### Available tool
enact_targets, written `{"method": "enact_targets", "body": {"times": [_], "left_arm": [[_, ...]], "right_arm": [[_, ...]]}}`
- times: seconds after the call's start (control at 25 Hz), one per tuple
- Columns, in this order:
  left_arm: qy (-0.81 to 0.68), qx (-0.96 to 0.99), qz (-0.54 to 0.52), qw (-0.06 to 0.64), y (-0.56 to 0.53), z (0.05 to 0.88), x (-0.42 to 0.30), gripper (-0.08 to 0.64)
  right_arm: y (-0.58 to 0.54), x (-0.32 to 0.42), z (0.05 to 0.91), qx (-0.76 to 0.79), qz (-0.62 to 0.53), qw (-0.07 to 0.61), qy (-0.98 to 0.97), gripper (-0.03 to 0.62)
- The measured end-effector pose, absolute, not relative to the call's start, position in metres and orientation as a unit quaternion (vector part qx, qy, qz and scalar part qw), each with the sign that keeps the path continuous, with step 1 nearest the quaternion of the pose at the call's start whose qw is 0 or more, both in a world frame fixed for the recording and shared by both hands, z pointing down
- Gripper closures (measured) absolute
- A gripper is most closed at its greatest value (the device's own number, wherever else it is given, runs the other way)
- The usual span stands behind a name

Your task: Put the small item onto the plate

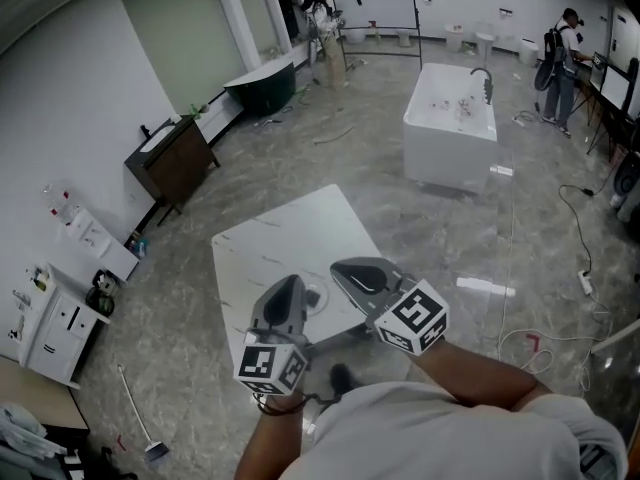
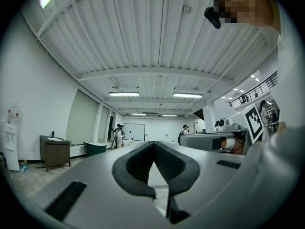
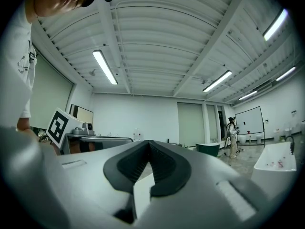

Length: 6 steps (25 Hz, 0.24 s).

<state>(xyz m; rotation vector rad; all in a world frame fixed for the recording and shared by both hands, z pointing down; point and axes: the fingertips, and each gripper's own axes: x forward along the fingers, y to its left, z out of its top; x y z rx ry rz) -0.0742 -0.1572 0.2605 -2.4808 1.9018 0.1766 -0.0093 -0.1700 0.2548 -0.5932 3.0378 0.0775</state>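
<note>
In the head view both grippers are held over the near edge of a white marble table (image 1: 285, 238). My left gripper (image 1: 292, 282) points away from me and its jaws meet at the tip (image 2: 153, 142), with nothing between them. My right gripper (image 1: 342, 266) hovers just to its right, and its jaws are likewise closed and empty (image 3: 148, 141). Both gripper views look out level across the room and up at the ceiling, so neither shows the table top. A small pale round thing (image 1: 316, 296) lies on the table between the grippers, partly hidden. I cannot tell whether it is the plate or the small item.
A white bathtub (image 1: 450, 118) stands beyond the table, a dark cabinet (image 1: 175, 160) and a green tub (image 1: 262, 86) along the left wall, a whiteboard (image 1: 372, 0) at the back. A person (image 1: 557, 68) stands far right. Cables (image 1: 585, 273) trail over the floor on the right.
</note>
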Motion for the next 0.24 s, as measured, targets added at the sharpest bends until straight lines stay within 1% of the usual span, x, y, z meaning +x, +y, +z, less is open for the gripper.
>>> {"method": "enact_targets", "body": {"times": [0.24], "left_arm": [[0.608, -0.792, 0.057, 0.010, -0.1615, 0.2529, -0.0732, 0.555]], "right_arm": [[-0.1750, -0.0068, 0.2477, -0.193, 0.038, 0.023, 0.980, 0.590]]}}
